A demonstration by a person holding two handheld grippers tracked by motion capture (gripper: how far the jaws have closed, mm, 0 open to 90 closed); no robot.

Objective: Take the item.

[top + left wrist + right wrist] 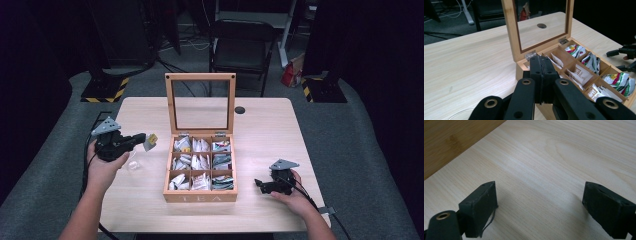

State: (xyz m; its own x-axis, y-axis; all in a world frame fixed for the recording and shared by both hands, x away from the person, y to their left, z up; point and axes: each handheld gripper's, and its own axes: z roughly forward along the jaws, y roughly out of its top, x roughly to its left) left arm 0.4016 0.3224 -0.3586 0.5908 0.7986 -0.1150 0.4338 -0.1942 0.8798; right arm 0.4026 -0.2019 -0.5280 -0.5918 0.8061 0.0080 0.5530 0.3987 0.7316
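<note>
A wooden tea box [200, 196] stands open at the table's middle, its glass lid [200, 77] upright. Its compartments hold several tea bags [200, 161]. Left of the box, my left gripper [141, 137] hovers above the table, shut on a grey and yellow tea bag [150, 141]. In the left gripper view the jaws [541, 65] are pressed together in front of the box [520, 68]. My right gripper [260, 184] rests low on the table right of the box. Its jaws are open [540, 195] with only bare wood between them.
A small clear item [133, 163] lies on the table just below the left gripper. A round hole [240, 110] sits in the tabletop behind the box. A black folding chair [242, 47] stands beyond the far edge. Bare tabletop [265, 145] lies right of the box.
</note>
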